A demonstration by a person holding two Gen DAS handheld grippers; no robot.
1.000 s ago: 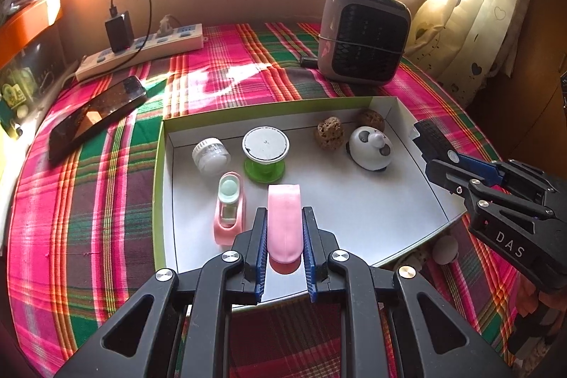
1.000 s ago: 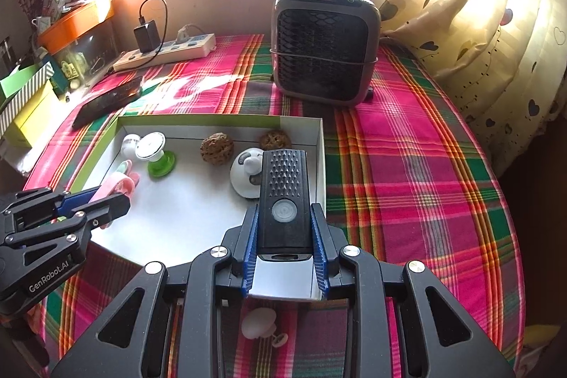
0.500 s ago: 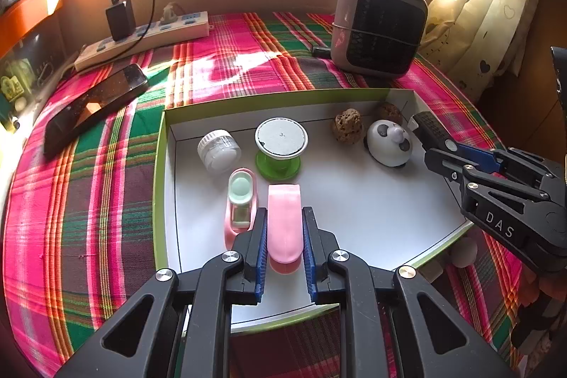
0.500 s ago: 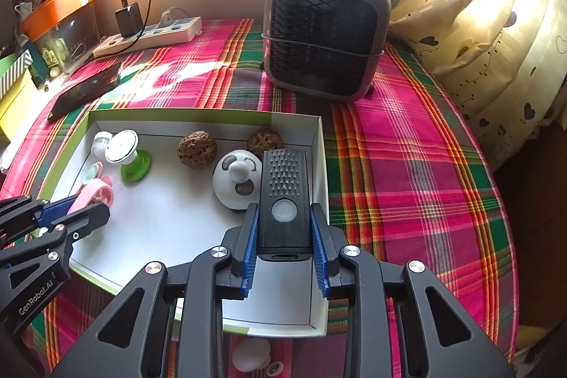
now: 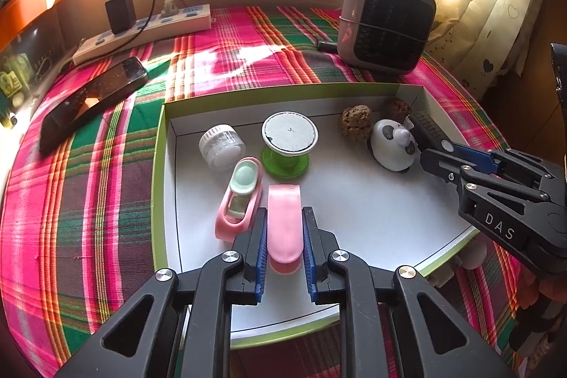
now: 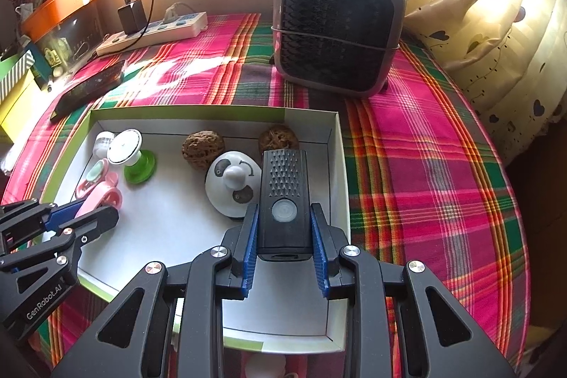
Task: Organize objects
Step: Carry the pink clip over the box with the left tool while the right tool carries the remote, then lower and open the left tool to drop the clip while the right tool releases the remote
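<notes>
A shallow white tray with a green rim (image 5: 159, 165) (image 6: 338, 144) lies on the plaid cloth. My left gripper (image 5: 283, 232) is shut on a pink clip-like piece (image 5: 284, 222) over the tray's near left part, beside a second pink piece with a mint insert (image 5: 241, 197). My right gripper (image 6: 283, 236) is shut on a black flat device with a round button (image 6: 283, 197), above the tray's right side next to a white panda-faced toy (image 6: 232, 186) (image 5: 393, 147). Also in the tray are a green-and-white spool (image 5: 288, 144), a small clear jar (image 5: 221, 146) and two brown walnuts (image 6: 203, 153) (image 6: 278, 139).
A grey heater (image 6: 338, 30) stands behind the tray. A power strip with a charger (image 5: 141, 27) and a black phone (image 5: 92, 98) lie at the back left. Cream curtains (image 6: 496, 6) hang on the right. A small white object (image 6: 265, 365) lies on the cloth before the tray.
Both grippers have moved a little forward over the tray, each keeping its hold. The black device now sits closer to the panda toy.
</notes>
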